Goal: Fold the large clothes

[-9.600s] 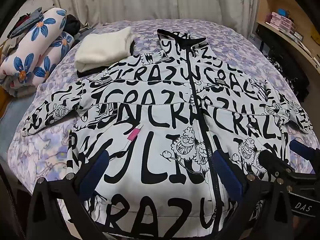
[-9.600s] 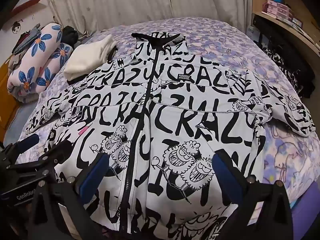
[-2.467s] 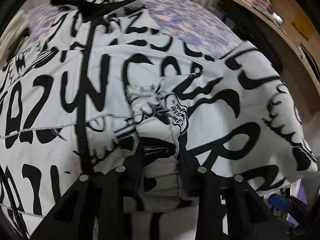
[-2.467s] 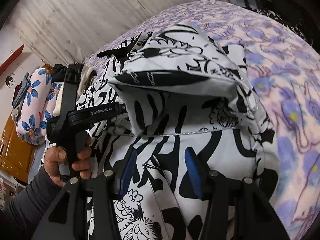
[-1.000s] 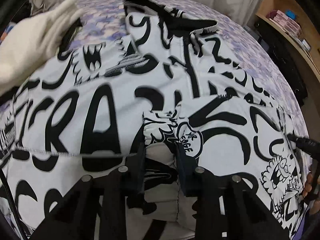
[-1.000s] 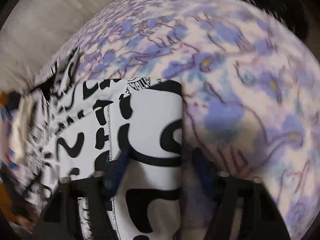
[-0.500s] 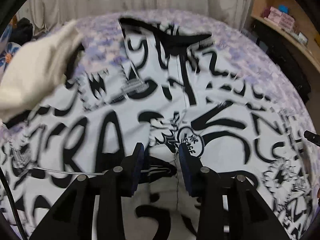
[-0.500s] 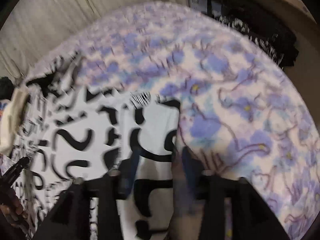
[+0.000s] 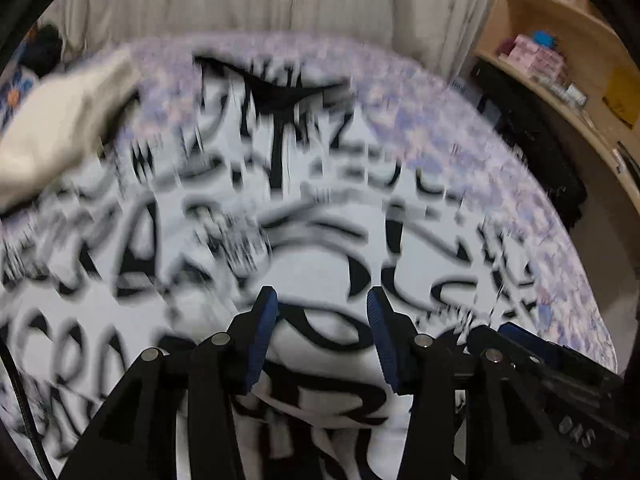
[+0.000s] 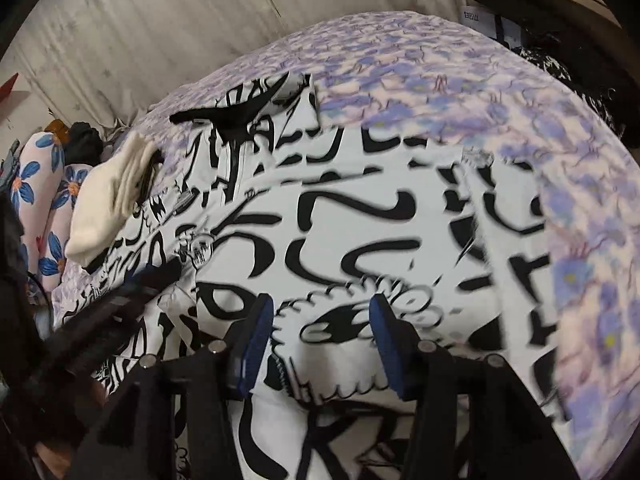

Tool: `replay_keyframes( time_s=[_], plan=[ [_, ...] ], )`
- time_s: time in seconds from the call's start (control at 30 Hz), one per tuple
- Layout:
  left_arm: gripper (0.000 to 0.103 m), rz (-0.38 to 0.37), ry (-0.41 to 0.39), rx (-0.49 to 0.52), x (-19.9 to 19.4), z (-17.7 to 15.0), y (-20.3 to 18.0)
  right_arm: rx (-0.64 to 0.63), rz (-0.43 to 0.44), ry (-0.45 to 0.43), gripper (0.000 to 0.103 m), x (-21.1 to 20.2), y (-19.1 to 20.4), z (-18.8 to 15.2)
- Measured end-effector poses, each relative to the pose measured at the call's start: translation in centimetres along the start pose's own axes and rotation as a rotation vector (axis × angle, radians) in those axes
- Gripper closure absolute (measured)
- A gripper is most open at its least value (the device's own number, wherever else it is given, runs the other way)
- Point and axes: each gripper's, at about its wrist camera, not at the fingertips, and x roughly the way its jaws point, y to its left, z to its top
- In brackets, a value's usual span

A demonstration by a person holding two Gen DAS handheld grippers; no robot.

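A large white jacket with black graffiti lettering (image 9: pixel 304 216) lies front up on the bed, its black collar (image 9: pixel 280 88) at the far end. Its right sleeve is folded in across the chest. The jacket also fills the right wrist view (image 10: pixel 360 220). My left gripper (image 9: pixel 322 300) is open and empty, just above the jacket's middle. My right gripper (image 10: pixel 320 306) is open and empty above the folded right side. The left gripper's body shows at the left of the right wrist view (image 10: pixel 120 300). The left wrist view is blurred by motion.
A folded cream garment (image 10: pixel 116 200) lies at the jacket's left shoulder. Flowered pillows (image 10: pixel 40 208) are stacked at the far left. The purple flowered bedspread (image 10: pixel 520 112) shows to the right. A wooden shelf (image 9: pixel 560 72) and dark items stand beyond the bed's right edge.
My left gripper has let go of the sleeve cuff, opened and drawn back. My right gripper has opened wider and pulled back from the jacket's right edge. The sleeve now lies across the chest.
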Motion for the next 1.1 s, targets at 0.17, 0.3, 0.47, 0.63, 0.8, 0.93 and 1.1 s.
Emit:
replay_keyframes(
  time_s=[0.17,0.3,0.47,0.63,0.8,0.93,1.1],
  plan=[
    [0.058,0.053,0.069,0.02,3.5,-2.8,0.1,0.02,-0.044,0.089,0.053,2.2,-2.7,-2.1],
    [0.058,0.047,0.056,0.041,3.4,-3.4,0.4,0.005,-0.18,0.033,0.053,0.1,-6.7,-3.0],
    [0.058,0.027,0.053,0.04,3.5,-3.3,1.0,0.11,-0.162,0.015,0.087,-2.8,-12.4,-3.9],
    [0.053,0.062,0.073,0.03,3.3,-2.7,0.7,0.148,-0.16,-0.007,0.085,-4.5,-12.8,-4.7],
    [0.044,0.118,0.051,0.024,0.4,-3.0,0.3,0.152,-0.152,-0.032,0.065,-5.8,-11.8,-5.0],
    [0.038,0.179,0.01,0.056,-2.7,-4.1,-0.3,0.15,-0.137,-0.035,0.056,-6.9,-10.4,-5.8],
    [0.037,0.189,-0.03,0.104,-7.0,-6.2,-0.8,0.135,-0.116,-0.008,0.056,-7.5,-8.7,-7.3]
  ],
)
